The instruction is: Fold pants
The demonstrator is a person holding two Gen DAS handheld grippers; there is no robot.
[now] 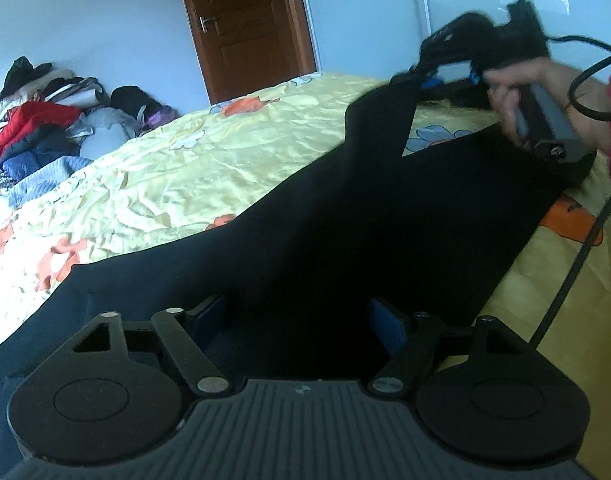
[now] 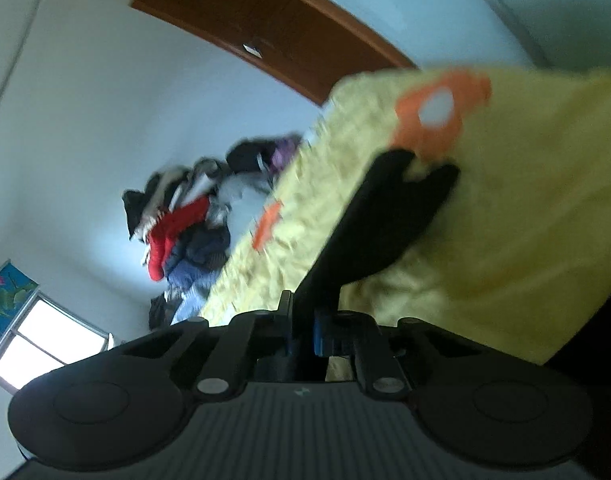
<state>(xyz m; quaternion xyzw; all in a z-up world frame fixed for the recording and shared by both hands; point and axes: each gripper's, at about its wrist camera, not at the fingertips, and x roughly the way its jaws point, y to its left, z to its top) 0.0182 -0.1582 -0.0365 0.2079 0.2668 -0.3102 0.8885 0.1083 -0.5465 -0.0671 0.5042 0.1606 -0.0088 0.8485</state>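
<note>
- The left gripper point(image 1: 301, 320) is holding its two fingers wide apart, blue pads facing inward, with the black cloth lying across the gap between them and gripped by neither.
- The right gripper point(image 2: 304, 330) is pressing its two fingers together on a strip of the same black cloth; in the left wrist view it point(image 1: 419, 76) is lifting that strip clear of the bed, held by a hand point(image 1: 545, 92) at the top right.
- The pants point(image 1: 345, 216) are lying on the bed as one dark, matte, nearly featureless shape, spread flat near the left gripper and narrowing toward the raised end; one leg is being pulled up into a taut band.
- In the right wrist view the pants point(image 2: 385, 216) are showing a notched, two-lobed far end against the sheet, and the picture is motion-blurred.
- The bedsheet point(image 1: 177, 176) is looking glossy and finely wrinkled, yellow with orange and pale blue flowers.
- One brown panelled wooden door point(image 1: 241, 28) is standing behind the bed, and one loose pile of clothes point(image 1: 37, 120), red, blue and grey, is lying beside the bed.
- A black cable point(image 1: 565, 272) is trailing down at the right.
</note>
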